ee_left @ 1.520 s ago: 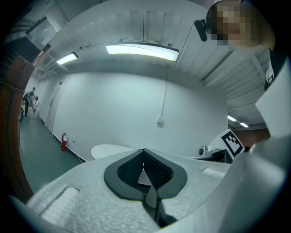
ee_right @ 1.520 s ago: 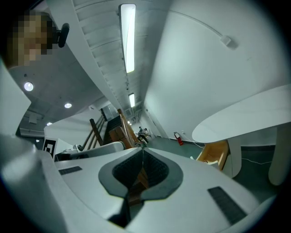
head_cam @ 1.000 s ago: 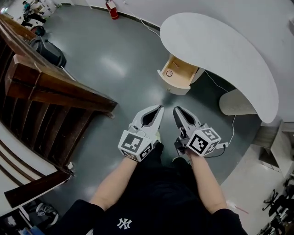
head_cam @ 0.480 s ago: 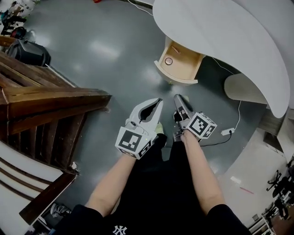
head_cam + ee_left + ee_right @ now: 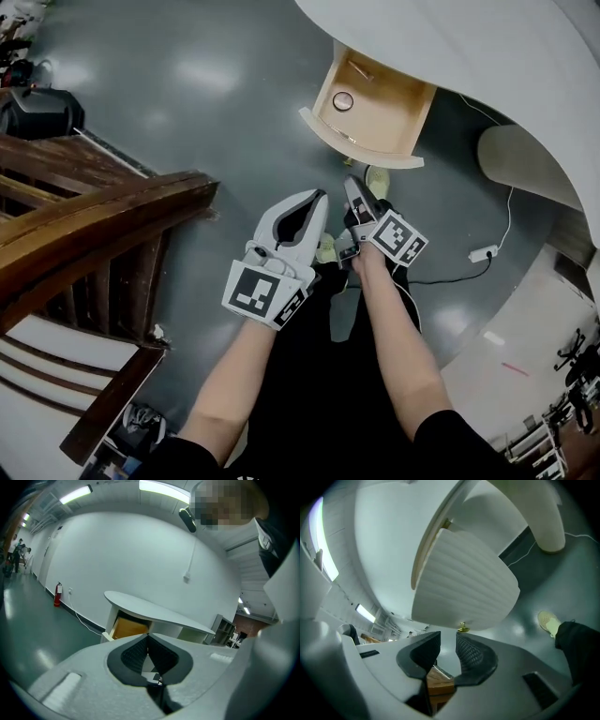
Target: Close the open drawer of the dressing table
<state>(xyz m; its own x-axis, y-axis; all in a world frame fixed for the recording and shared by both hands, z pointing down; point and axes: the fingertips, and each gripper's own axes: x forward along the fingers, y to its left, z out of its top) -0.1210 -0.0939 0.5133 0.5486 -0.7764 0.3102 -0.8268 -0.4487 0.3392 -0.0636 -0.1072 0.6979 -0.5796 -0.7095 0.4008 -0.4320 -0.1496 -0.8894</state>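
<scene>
The white dressing table (image 5: 487, 66) stands at the top right, with its wooden drawer (image 5: 375, 112) pulled out toward me. A small round thing (image 5: 343, 101) lies in the drawer. My right gripper (image 5: 351, 184) is just short of the white drawer front (image 5: 361, 148), its jaws opening with nothing between them. In the right gripper view the ribbed drawer front (image 5: 464, 578) fills the upper picture, and its gold knob (image 5: 462, 628) sits just beyond the right gripper (image 5: 447, 638). My left gripper (image 5: 321, 195) is beside it, shut and empty. The left gripper (image 5: 148, 635) faces the drawer (image 5: 127, 626).
A dark wooden stair railing (image 5: 103, 216) runs along the left. A white power strip (image 5: 482, 253) with its cable lies on the grey floor at the right. The person's shoes (image 5: 378, 178) are below the drawer. A black bag (image 5: 37, 108) sits at the far left.
Both grippers have sunk and come closer to the drawer. The right gripper has rolled onto its side and its jaws have parted. The left stays shut.
</scene>
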